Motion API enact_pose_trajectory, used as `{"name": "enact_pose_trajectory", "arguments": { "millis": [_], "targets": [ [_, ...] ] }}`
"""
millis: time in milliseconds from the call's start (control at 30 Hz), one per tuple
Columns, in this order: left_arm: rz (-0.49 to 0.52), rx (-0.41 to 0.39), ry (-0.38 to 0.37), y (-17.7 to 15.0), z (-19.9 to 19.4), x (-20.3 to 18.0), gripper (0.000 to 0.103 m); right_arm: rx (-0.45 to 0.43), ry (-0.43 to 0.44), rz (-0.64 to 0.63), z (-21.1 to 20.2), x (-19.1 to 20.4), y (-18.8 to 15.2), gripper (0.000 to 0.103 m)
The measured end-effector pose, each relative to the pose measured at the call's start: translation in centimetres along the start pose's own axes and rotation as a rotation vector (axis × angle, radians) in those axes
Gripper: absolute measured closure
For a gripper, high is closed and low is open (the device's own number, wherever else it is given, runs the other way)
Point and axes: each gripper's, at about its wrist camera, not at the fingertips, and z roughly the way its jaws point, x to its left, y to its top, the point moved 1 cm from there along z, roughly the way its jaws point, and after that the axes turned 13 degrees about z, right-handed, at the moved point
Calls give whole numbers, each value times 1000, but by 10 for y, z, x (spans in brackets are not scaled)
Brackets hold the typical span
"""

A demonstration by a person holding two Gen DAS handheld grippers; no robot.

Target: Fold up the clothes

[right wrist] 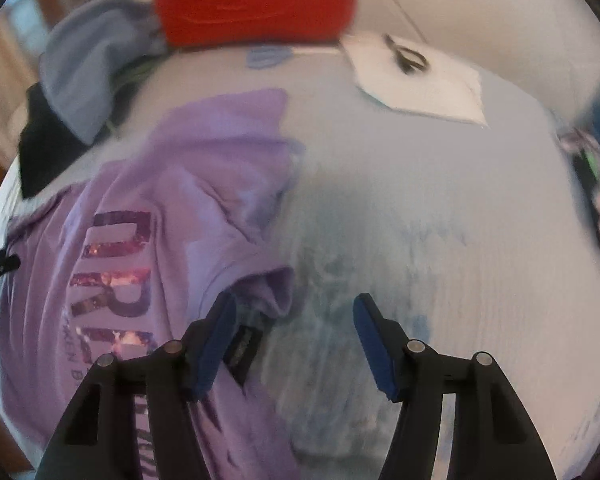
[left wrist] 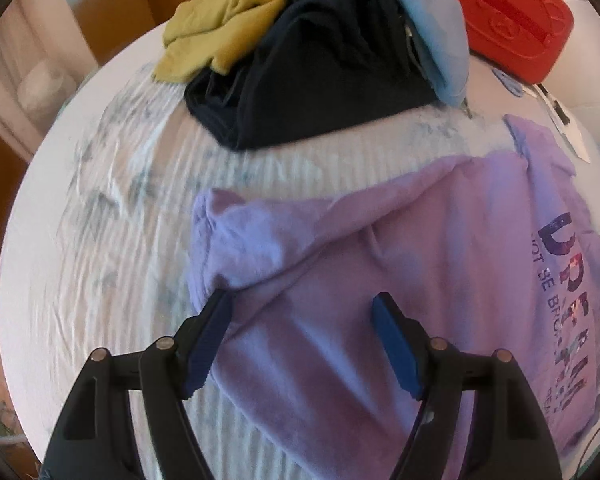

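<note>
Lilac shirt (left wrist: 380, 264) flat on white ribbed tablecloth (left wrist: 112, 248); both grippers' fingers (left wrist: 212, 344) wide apart, empty.

So the round white bench (left wrist: 40, 208) has a crinkly clear plastic cover with smudgy blue-grey marks. Lying right on it: a lilac printed T-shirt (left wrist: 340, 280) spread out front, a heap of dark navy clothes (left wrist: 320, 80) with a yellow-green garment (left wrist: 216, 36) and a light blue one (left wrist: 440, 40), a red plastic case (left wrist: 508, 12) at the far edge, plus a white paper sheet (right wrist: 420, 88).
</note>
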Motion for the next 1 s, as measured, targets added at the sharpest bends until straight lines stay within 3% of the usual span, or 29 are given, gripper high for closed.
{"name": "enact_pose_trajectory", "arguments": {
  "millis": [200,300,500,600,633,767,900,1000],
  "targets": [
    [-59,-43,-37,-25,-35,-37,31,-39,33,-238,13,17,2,40],
    [-88,-31,-9,-38,-36,-61,31,-56,-30,-363,23,23,5,97],
    [-117,29,87,-59,-20,-95,30,-190,-307,-444,1,-39,27,93],
    [-126,-1,89,-49,-27,-90,31,-156,-425,-392,-2,-89,35,86],
    [-129,-11,89,-45,-30,-88,31,-135,-416,-356,-4,-105,37,83],
    [-141,-51,91,-30,-40,-82,30,-51,-140,-168,-17,-140,42,75],
    [-192,-74,90,-11,-41,-53,30,-7,147,-48,-19,-121,63,57],
    [-244,-65,78,0,-30,-26,30,9,210,-37,-5,-84,82,37]
  ]
}}
